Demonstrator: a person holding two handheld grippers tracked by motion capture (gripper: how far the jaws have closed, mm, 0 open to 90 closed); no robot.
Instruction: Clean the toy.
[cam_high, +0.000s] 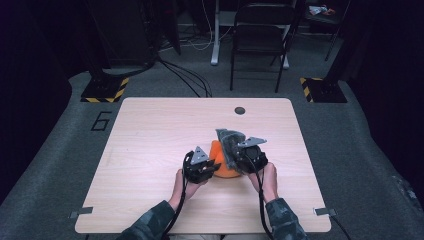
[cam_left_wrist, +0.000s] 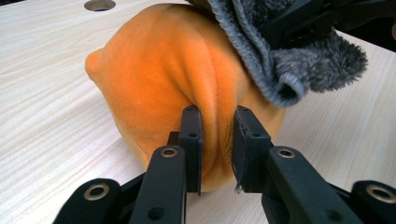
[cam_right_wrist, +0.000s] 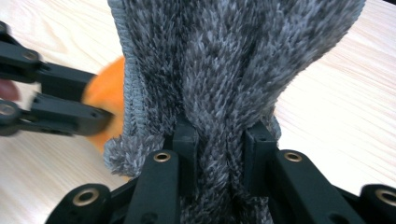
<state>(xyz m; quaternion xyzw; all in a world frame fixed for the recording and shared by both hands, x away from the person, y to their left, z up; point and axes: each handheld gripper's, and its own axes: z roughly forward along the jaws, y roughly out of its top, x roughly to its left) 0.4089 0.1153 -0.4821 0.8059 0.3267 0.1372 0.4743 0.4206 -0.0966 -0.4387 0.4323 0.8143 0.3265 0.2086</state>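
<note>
Two grippers pinch soft cloths at the middle of the tabletop.

The left gripper has its jaws pinched on a fold of the orange plush cloth, which rests on the wood. The right gripper clamps the grey fuzzy cloth draped against the orange one. A "6" marks the floor left of the table.

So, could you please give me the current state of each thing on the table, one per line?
Orange cloth: bunched in a mound on the table, a fold pinched by the left claw.
Grey fuzzy cloth: held up, draped partly over the orange cloth.
Left claw: shut on a fold of the orange cloth.
Right claw: shut on the grey fuzzy cloth.
Table: light wood, bare around the cloths.
</note>
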